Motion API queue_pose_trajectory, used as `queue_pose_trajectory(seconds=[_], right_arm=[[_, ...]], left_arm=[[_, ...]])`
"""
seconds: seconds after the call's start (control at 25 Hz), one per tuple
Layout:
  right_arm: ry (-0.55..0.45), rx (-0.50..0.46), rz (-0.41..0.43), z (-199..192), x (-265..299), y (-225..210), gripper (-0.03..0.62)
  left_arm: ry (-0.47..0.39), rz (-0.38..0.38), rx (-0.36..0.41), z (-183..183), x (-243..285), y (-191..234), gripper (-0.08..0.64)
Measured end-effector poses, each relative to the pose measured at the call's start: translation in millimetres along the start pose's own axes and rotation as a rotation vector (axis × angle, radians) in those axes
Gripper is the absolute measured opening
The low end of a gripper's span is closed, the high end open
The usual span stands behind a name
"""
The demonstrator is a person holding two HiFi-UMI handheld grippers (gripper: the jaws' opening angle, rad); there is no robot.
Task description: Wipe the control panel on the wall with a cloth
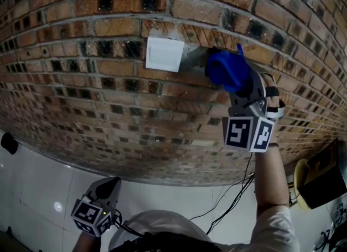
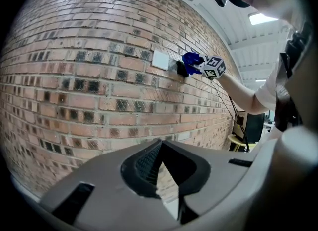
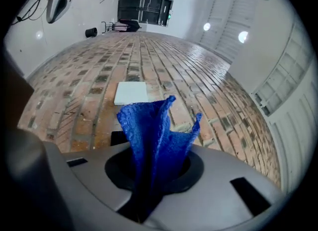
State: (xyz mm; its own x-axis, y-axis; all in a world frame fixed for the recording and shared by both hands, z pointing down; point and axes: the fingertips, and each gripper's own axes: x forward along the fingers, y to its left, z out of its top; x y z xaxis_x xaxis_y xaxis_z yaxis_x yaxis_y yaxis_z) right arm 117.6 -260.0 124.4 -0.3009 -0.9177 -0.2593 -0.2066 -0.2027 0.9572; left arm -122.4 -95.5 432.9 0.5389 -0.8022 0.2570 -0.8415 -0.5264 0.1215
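Obs.: white square control panel (image 1: 164, 54) is set flush in the brick wall (image 1: 108, 99), plain face, no marks legible.

Right gripper (image 3: 151, 175): fingers clamped on a blue cloth (image 3: 149, 125). The cloth is pinched at a bunched fold and two loose peaks stand up past the fingertips. In the head view the cloth sits at the wall just right of the panel, with a grey patch of wall between them. It is not on the panel face. Whether it touches the brick, I cannot tell.

Left gripper (image 1: 107, 190): held low and well apart from the panel, fingers closed together with nothing between them. It plays no part at this point.

Stage (judgement): approach is finished and the wipe proper is not begun. The next move would be a short sweep leftward onto the panel.

Risks (judgement):
- Rough brick and mortar may snag the knit, and the drag could pull the cloth out of the pinch.
- Loose peaks may fold back, so the bare fingertips scrape the panel.
- Too much push could actuate whatever the panel controls.
- With only a fold tip in contact, the far left edge may be missed.

Containers: none made out in any view, so nothing to record.
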Motion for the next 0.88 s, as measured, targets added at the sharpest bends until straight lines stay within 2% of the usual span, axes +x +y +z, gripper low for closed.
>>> queue_pose_trajectory(seconds=[0.16, 0.32, 0.68, 0.88], right_arm=[[0.008, -0.001, -0.009, -2.4, 9.7, -8.7, 0.089], [0.017, -0.055, 0.016, -4.0, 10.7, 12.7, 0.089], [0.027, -0.063, 0.152, -13.5, -3.5, 94.6, 0.089], [0.042, -0.047, 0.250, -26.5, -1.7, 135.2, 0.089]], left_arm=[[-0.011, 0.012, -0.006, -0.2, -3.6, 3.0, 0.002], [-0.020, 0.023, -0.031, 0.9, -5.2, 4.6, 0.001], [-0.002, 0.014, -0.024, 0.2, -1.7, 0.4, 0.002], [0.011, 0.008, 0.006, -3.1, -3.0, 0.1, 0.002]])
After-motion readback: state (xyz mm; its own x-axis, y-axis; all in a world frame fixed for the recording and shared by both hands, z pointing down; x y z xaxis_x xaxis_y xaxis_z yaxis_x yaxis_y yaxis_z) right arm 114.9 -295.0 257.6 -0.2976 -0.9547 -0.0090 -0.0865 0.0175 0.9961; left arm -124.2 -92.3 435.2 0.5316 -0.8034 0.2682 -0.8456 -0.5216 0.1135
